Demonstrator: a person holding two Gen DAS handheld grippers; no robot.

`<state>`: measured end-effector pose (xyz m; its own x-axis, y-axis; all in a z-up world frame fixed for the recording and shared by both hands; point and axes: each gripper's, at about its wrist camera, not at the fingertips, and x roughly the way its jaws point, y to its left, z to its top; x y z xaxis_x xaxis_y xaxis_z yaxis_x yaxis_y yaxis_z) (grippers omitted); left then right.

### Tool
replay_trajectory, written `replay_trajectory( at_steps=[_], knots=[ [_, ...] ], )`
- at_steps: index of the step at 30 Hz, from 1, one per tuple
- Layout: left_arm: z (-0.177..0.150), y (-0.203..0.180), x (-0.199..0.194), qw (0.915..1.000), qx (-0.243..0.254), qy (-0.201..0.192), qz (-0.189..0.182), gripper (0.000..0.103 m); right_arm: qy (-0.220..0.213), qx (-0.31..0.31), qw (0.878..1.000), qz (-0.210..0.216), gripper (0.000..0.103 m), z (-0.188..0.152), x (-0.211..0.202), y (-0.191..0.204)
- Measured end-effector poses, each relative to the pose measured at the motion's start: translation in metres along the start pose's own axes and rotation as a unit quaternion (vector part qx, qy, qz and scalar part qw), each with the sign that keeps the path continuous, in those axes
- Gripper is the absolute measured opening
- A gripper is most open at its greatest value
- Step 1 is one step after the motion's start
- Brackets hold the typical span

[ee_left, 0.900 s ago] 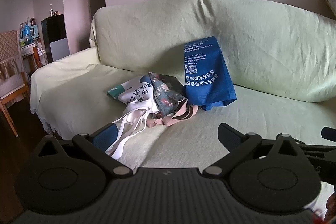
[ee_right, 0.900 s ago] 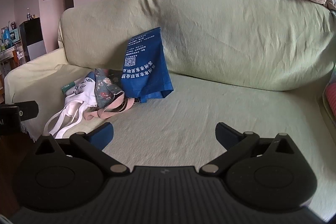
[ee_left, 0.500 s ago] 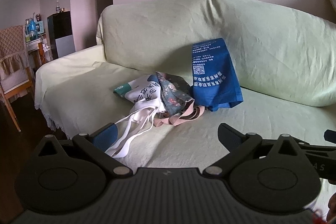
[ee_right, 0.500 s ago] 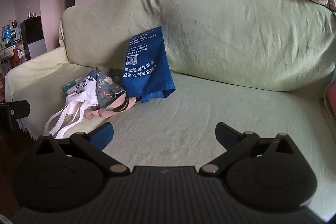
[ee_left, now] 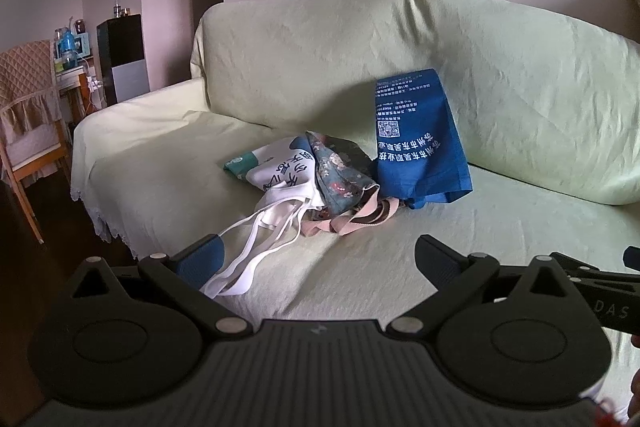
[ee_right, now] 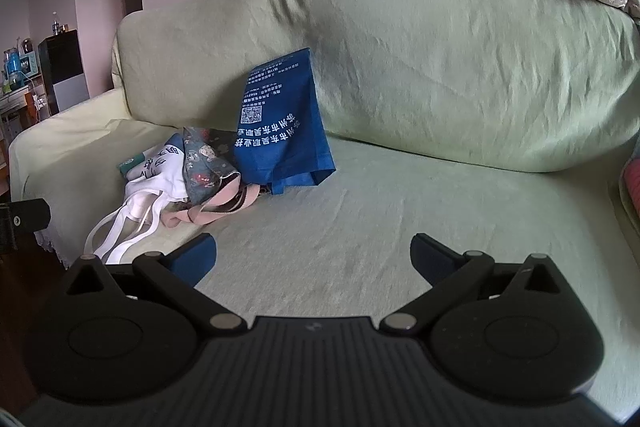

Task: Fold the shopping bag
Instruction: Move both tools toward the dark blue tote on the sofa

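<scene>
While both grippers are held with their jaws spread wide and nothing between them, the view from the left gripper [ee_left: 316,255] is seen to have swung since a second ago: the sofa [ee_left: 360,59] and the bags on it are shifted rightward in its picture, and the cabinet [ee_left: 122,59] beside the sofa's arm is brought further into sight. The bags themselves are not moved. The blue bag [ee_left: 416,143] is leaned against the sofa's backrest, its print upside down; the flowered bag [ee_left: 340,175] with pink handles is slumped just beside it on the seat, and the white bag [ee_left: 280,183] is crumpled against that one, its straps trailed toward the seat's front edge. From the right gripper [ee_right: 314,253] the same three are seen toward the sofa's far arm, the blue bag [ee_right: 280,131] nearest the seat's middle. None is laid flat or folded. For the task, only aim is altered; which bag is meant cannot be told, and no cloth is gripped.
</scene>
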<state>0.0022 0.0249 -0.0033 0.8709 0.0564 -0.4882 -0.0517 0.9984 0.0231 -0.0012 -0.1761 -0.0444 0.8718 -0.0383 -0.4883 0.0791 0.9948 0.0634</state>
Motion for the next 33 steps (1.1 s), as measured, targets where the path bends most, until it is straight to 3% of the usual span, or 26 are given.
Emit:
replay_trajectory(
  at_steps=[14,33],
  knots=[
    [-0.003,0.005,0.019,0.9999,-0.003,0.016,0.001,0.102,0.017,0.002,1.0,-0.001,0.102,0.003,0.016,-0.005],
    [0.005,0.009,0.044,0.9992,-0.016,0.037,0.0,0.102,0.006,0.008,1.0,0.018,0.102,0.017,0.032,-0.006]
  ],
)
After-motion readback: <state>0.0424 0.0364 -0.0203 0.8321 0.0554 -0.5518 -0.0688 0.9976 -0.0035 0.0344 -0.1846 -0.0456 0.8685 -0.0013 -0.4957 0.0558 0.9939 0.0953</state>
